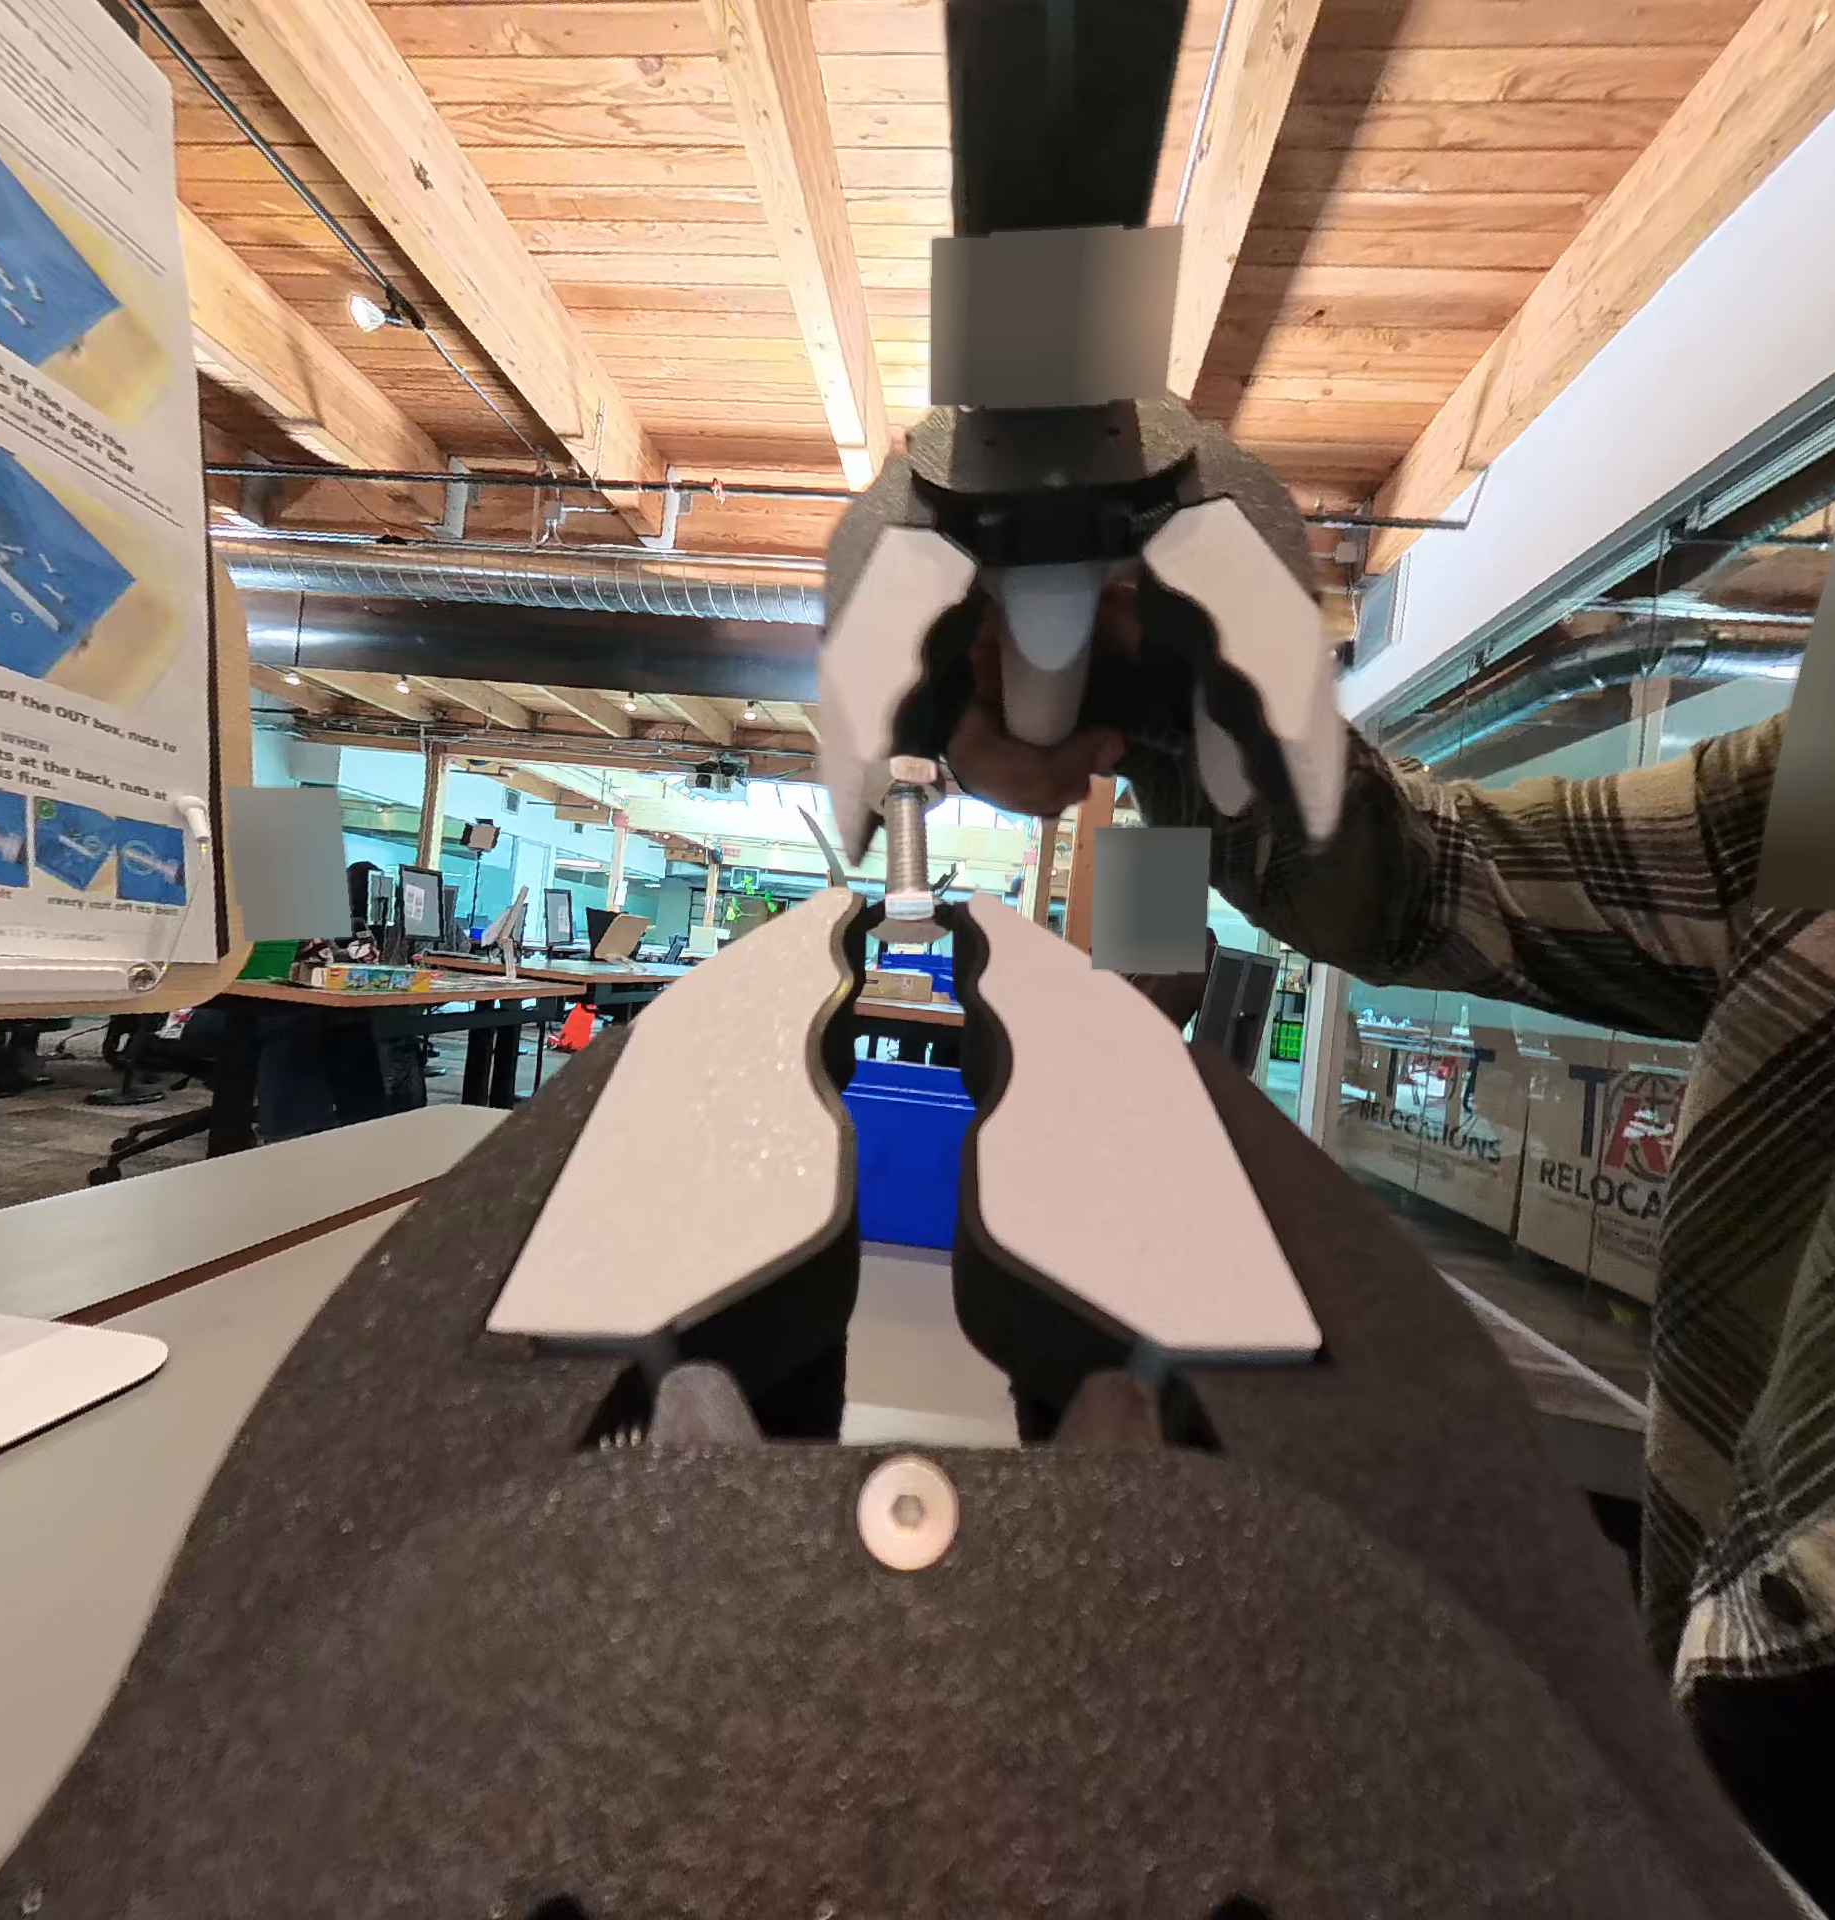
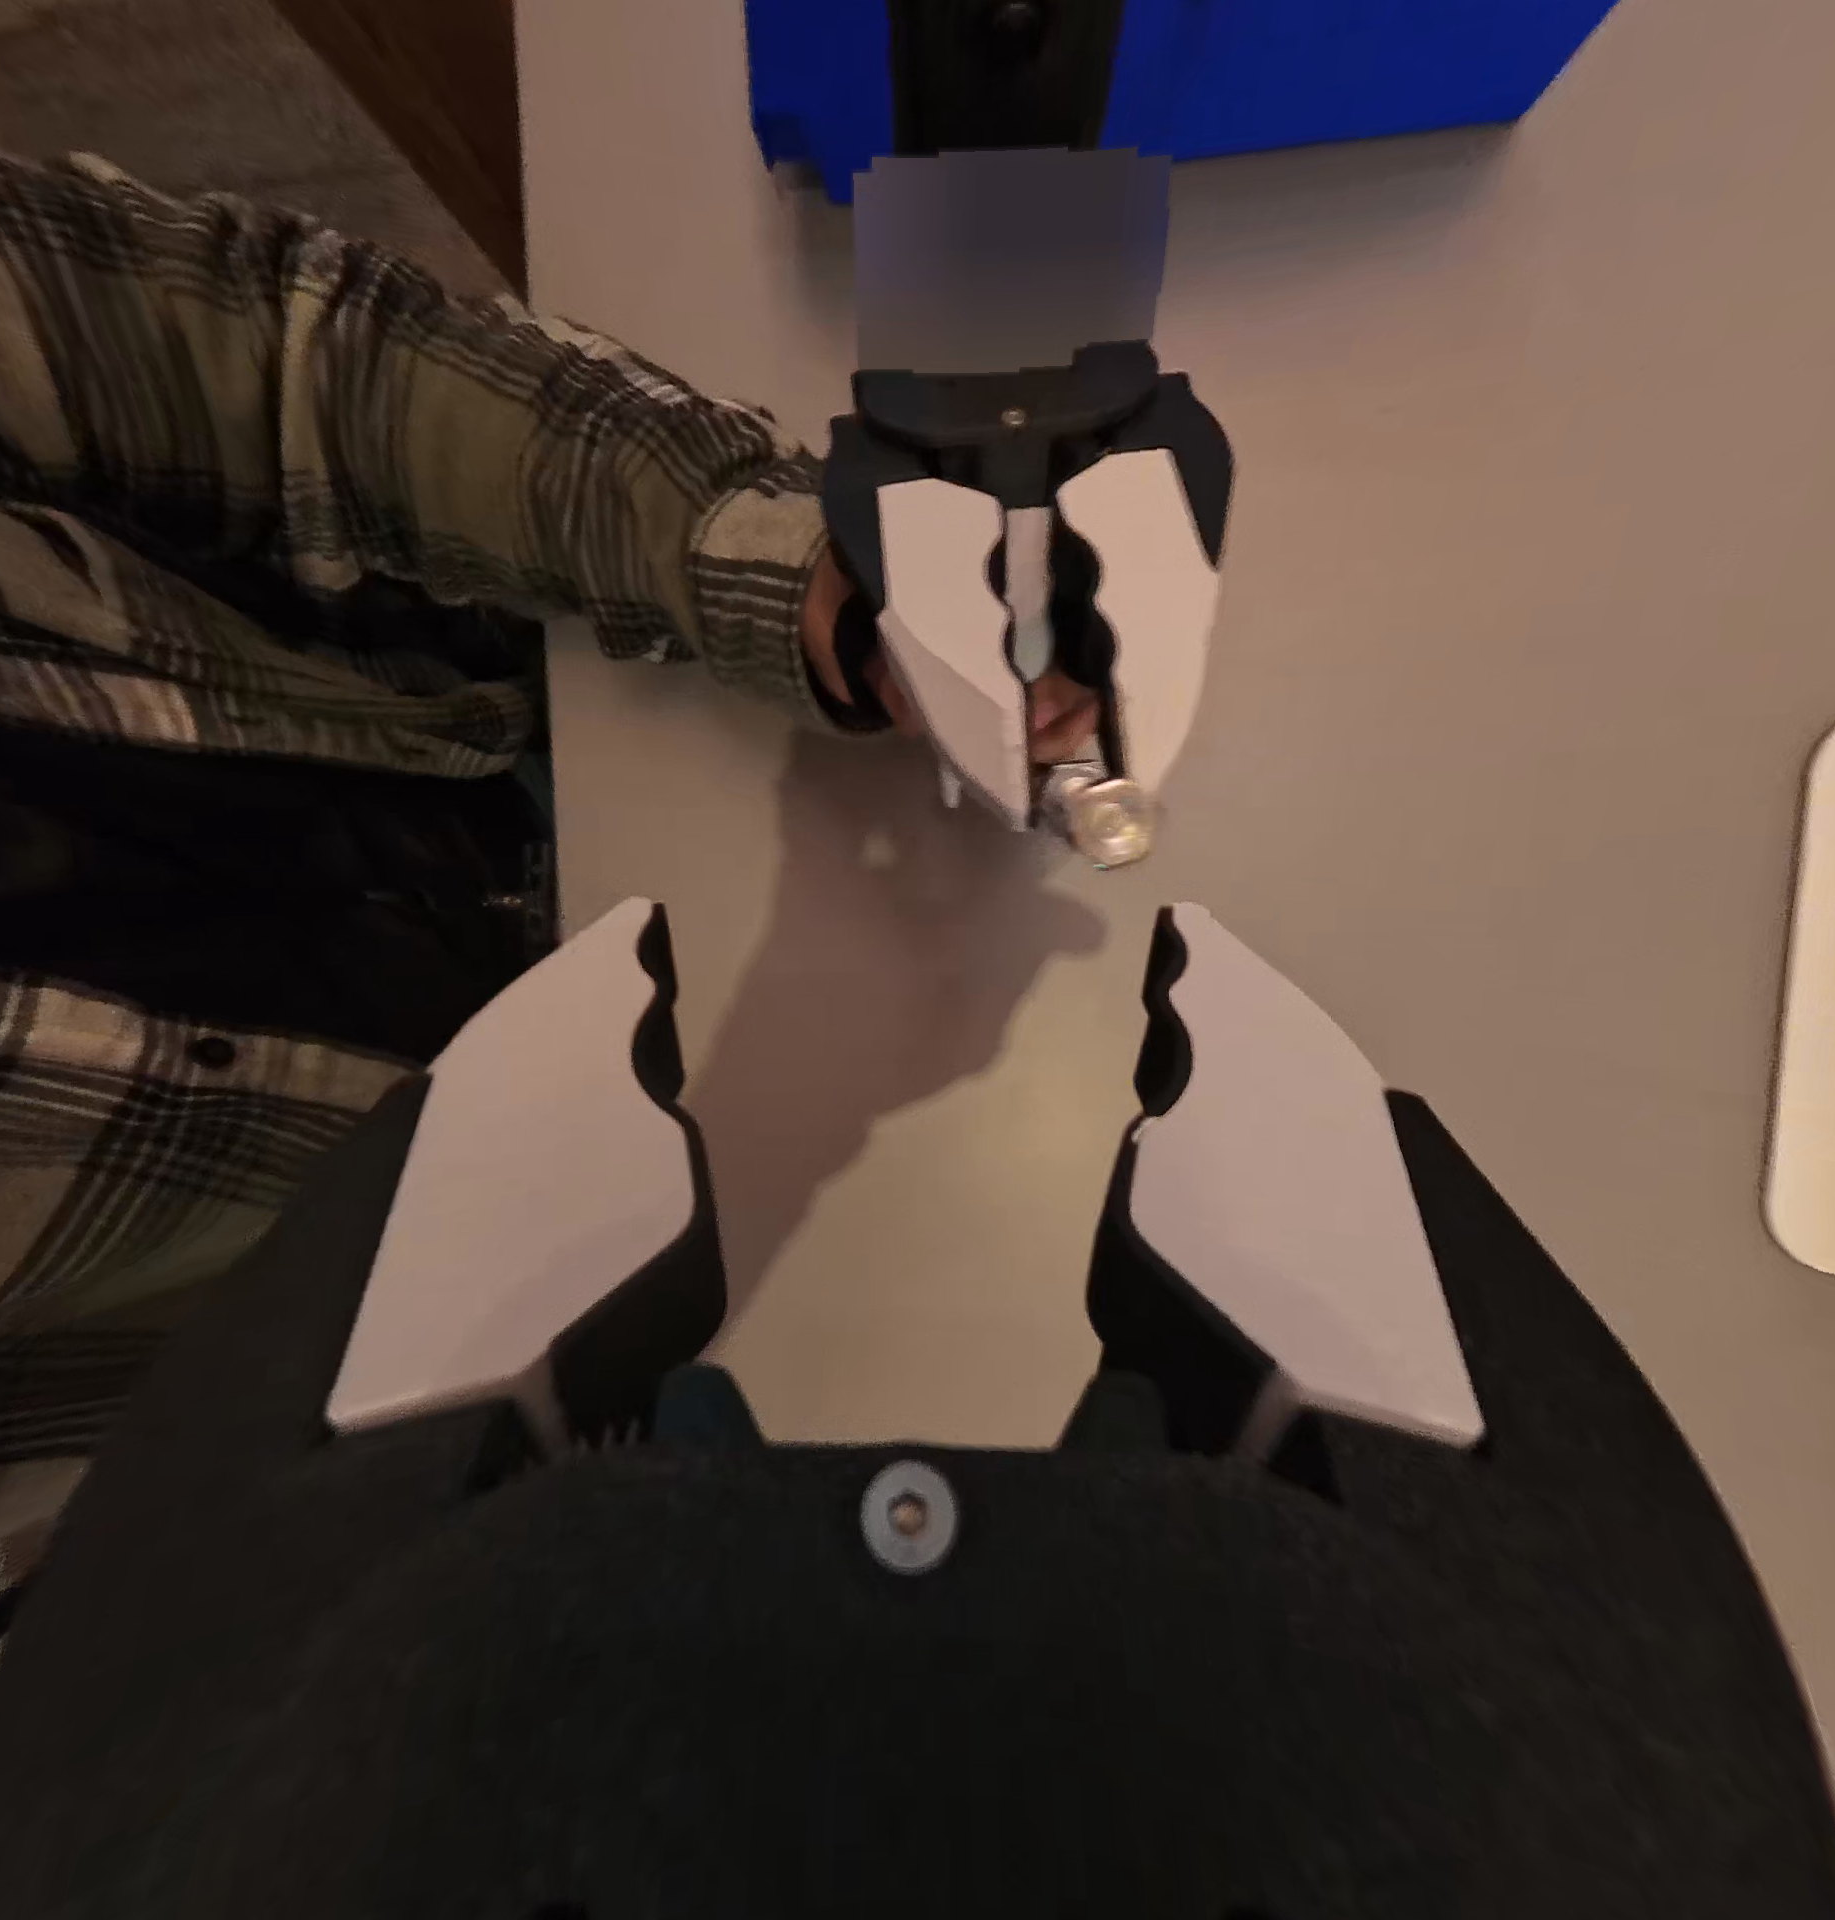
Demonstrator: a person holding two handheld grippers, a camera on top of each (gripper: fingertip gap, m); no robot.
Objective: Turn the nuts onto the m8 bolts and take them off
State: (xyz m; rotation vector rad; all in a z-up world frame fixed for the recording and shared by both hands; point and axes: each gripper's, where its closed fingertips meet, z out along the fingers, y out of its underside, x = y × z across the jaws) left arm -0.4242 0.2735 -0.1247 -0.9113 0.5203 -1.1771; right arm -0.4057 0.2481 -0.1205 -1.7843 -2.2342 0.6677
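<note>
Silver threaded M8 bolt (image 1: 907,854) upright, hex head clamped between tips of left gripper (image 1: 905,920), raised above grey tabletop (image 2: 1412,623). Small nut (image 1: 913,771) at bolt's far end. Right gripper (image 2: 908,925) jaws wide apart, 1 finger (image 1: 871,686) beside nut; contact unclear. Blue plastic bin (image 2: 1308,73) behind.

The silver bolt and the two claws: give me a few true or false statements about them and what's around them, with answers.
1. The left claw is shut on the silver threaded metal bolt. True.
2. The right claw is clamped shut. False: its jaws stand wide open and hold nothing.
3. A blue plastic bin sits on the grey table beyond the claws. True.
4. The bolt lies flat on the table. False: the left claw holds it up above the table.
5. The person's sleeve is plain red. False: it is green and cream plaid.
</note>
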